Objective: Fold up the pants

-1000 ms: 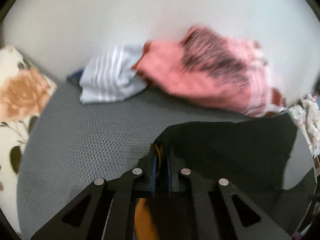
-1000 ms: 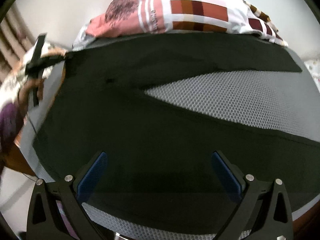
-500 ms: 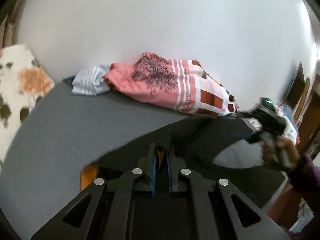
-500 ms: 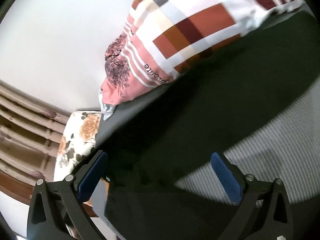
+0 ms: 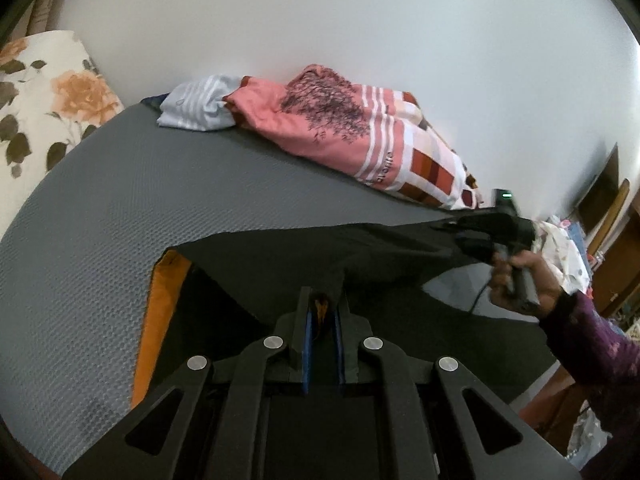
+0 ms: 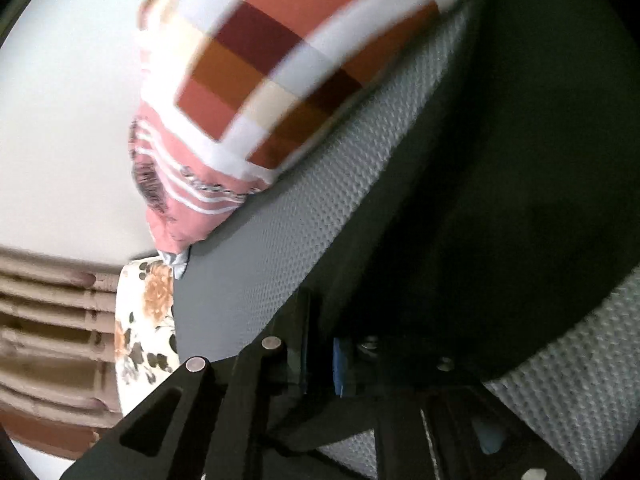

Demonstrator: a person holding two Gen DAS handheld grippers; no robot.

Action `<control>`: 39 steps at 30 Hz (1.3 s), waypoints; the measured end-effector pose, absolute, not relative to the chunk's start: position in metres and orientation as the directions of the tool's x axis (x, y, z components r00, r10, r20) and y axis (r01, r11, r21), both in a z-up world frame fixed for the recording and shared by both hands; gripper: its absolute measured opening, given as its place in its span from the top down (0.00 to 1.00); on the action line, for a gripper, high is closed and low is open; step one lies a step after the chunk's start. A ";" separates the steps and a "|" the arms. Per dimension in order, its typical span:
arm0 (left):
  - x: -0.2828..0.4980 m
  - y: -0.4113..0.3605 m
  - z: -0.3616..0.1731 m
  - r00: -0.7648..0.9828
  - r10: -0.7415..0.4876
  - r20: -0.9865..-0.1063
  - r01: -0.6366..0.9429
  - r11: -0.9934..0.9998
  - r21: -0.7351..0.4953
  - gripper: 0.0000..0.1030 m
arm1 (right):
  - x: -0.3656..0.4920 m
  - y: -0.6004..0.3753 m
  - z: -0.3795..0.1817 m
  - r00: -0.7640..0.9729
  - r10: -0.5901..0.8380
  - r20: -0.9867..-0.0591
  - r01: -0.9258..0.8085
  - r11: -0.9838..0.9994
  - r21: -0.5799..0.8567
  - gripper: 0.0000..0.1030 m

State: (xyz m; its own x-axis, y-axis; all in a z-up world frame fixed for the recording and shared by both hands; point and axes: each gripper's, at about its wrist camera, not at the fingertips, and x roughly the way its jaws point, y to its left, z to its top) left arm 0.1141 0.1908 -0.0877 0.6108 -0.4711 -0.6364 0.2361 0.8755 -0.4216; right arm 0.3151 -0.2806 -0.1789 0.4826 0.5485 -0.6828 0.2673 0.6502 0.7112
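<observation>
Black pants (image 5: 320,248) with an orange inner lining (image 5: 160,300) lie partly lifted over a grey mesh mattress (image 5: 100,240). My left gripper (image 5: 322,296) is shut on a pinched fold of the pants, orange fabric showing between the blue pads. At the right, a hand (image 5: 520,276) holds my right gripper (image 5: 454,226), pinching the pants' far edge and pulling it taut. In the right wrist view, the right gripper (image 6: 320,312) is closing with the black pants (image 6: 480,200) between its jaws; cloth drapes over its right finger.
A folded pink, checked blanket (image 5: 360,140) and a striped grey cloth (image 5: 200,108) lie along the white wall. A floral pillow (image 5: 48,100) sits at the left end. Furniture and clutter stand beyond the mattress's right edge. The blanket (image 6: 260,60) is close to the right gripper.
The right gripper went from wide open above the pants to closed on their edge, after rolling and dropping. The left gripper carried its fold rightward and up, turning cloth over to show orange lining.
</observation>
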 end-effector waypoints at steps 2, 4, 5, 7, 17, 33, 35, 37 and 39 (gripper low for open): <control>0.113 0.198 -0.090 0.606 -0.458 -0.650 0.202 0.879 -0.432 0.91 | 0.294 -0.274 -0.160 0.518 0.520 -0.679 0.213 0.690 0.692 0.93; 0.108 0.207 -0.094 0.597 -0.443 -0.669 0.168 0.884 -0.436 0.90 | 0.269 -0.270 -0.145 0.550 0.512 -0.660 0.177 0.701 0.691 0.93; 0.106 0.210 -0.096 0.593 -0.436 -0.677 0.157 0.887 -0.434 0.90 | 0.252 -0.267 -0.137 0.562 0.506 -0.654 0.160 0.709 0.686 0.93; 0.098 0.217 -0.101 0.583 -0.423 -0.694 0.133 0.892 -0.432 0.90 | 0.221 -0.263 -0.129 0.572 0.506 -0.645 0.141 0.714 0.685 0.93; 0.061 0.232 -0.119 0.563 -0.353 -0.747 0.076 0.922 -0.379 0.89 | 0.085 -0.234 -0.153 0.485 0.546 -0.683 0.184 0.700 0.690 0.95; 0.033 0.257 -0.124 0.567 -0.208 -0.797 -0.022 0.963 -0.268 0.76 | 0.042 -0.214 -0.197 0.377 0.577 -0.725 0.237 0.696 0.677 0.95; 0.023 0.275 -0.115 0.600 -0.104 -0.793 -0.115 0.970 -0.214 0.75 | 0.040 -0.212 -0.198 0.370 0.578 -0.727 0.236 0.699 0.675 0.95; 0.012 0.289 -0.102 0.634 -0.024 -0.773 -0.194 0.963 -0.189 0.70 | 0.040 -0.211 -0.200 0.366 0.581 -0.727 0.238 0.696 0.677 0.95; 0.002 0.295 -0.086 0.679 -0.005 -0.734 -0.214 0.955 -0.204 0.70 | 0.040 -0.212 -0.203 0.367 0.587 -0.721 0.241 0.689 0.683 0.95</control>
